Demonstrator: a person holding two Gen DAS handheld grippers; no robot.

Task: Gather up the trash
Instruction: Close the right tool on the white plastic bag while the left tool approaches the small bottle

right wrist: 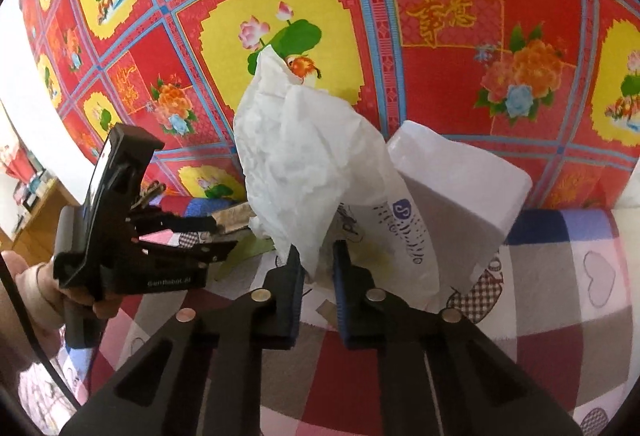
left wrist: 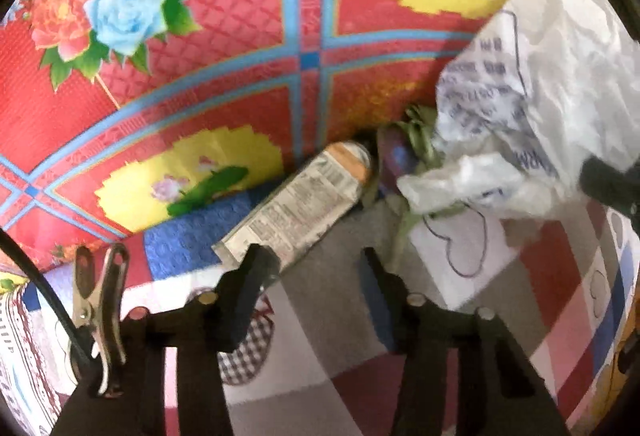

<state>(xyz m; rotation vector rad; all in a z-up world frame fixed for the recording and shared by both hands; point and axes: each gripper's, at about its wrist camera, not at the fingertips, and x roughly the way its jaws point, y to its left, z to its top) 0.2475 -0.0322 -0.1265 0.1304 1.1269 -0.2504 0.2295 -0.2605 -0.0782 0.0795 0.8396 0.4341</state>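
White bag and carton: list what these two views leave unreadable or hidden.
- White bag, right wrist view: its inside is hidden by its own crumpled folds.
- Carton, left wrist view: label print blurred and too small; near end covered by the left gripper.
- Green scrap, left wrist view: mostly under the bag; what it is unclear.

One crumpled white printed plastic bag [right wrist: 304, 172], one flattened printed paper carton [left wrist: 296, 212] and one white foam block [right wrist: 460, 188] are counted.

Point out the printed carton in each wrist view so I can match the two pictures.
Left wrist view: the printed carton lies at lower centre, slanting up and right, its near end at the left gripper.
Right wrist view: only a sliver of it shows, left of centre.
Shared landmark: the white plastic bag.
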